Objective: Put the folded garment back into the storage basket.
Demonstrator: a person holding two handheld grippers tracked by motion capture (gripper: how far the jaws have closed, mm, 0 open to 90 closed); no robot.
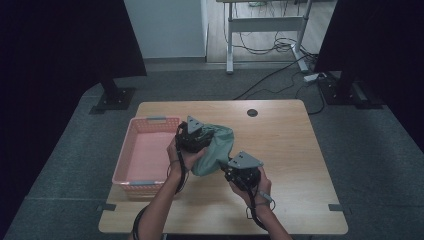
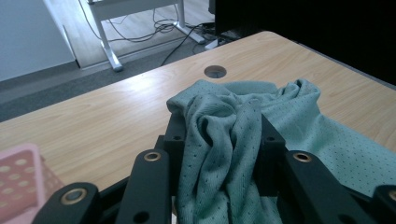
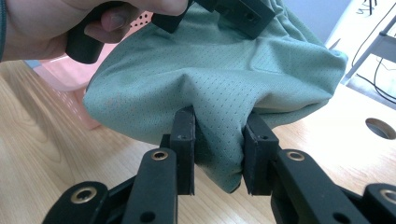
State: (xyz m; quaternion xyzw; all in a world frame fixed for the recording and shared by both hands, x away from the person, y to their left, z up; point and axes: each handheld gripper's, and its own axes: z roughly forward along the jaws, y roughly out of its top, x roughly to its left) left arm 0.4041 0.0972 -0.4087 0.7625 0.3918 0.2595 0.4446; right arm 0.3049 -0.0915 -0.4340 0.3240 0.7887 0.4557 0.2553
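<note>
**Soft green cloth held between both claws**

As I look from the high view, the green cloth hangs above the bench beside the pink basket, limp and light.

Left gripper view: left claw clamped on a bunched fold.

Right gripper view: right claw pinches its lower edge; I'd grip gathered folds

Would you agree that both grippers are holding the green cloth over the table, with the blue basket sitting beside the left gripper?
Not quite: the basket is pink, not blue, as the high view shows. The rest holds: the left gripper and the right gripper each have their jaws closed on the green cloth over the table, with the basket beside the left gripper.
</note>
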